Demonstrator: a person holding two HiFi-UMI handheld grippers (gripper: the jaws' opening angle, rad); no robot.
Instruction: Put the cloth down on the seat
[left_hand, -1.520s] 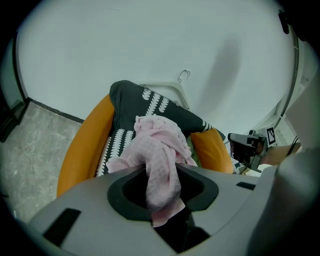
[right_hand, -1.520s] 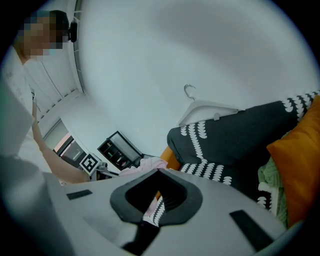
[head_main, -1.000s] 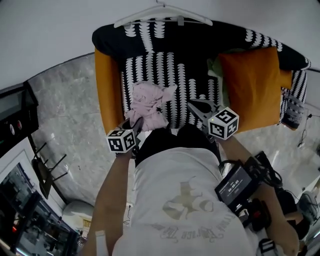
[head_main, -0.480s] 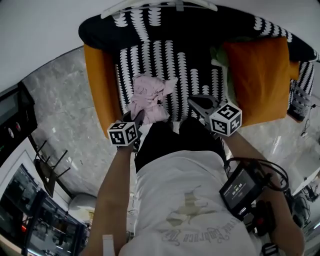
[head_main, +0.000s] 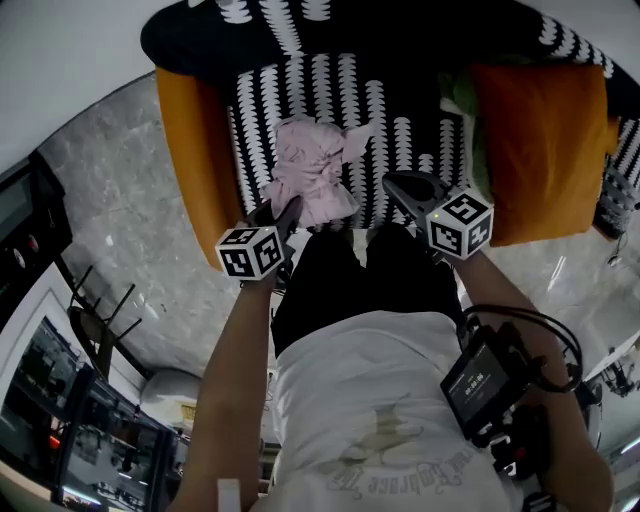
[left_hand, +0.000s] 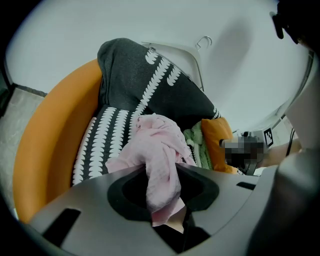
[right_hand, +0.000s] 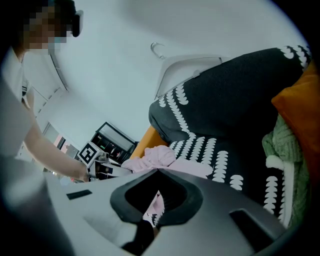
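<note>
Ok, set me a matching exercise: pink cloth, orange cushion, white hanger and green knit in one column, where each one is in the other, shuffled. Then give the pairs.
1. pink cloth
2. orange cushion
3. white hanger
4. green knit

a. on top of the patterned cover
b. tucked beside the cushion
c. clamped between the fingers of the left gripper
d. at the right side of the chair in the head view

Pairs: 1-c, 2-d, 3-a, 4-b
</note>
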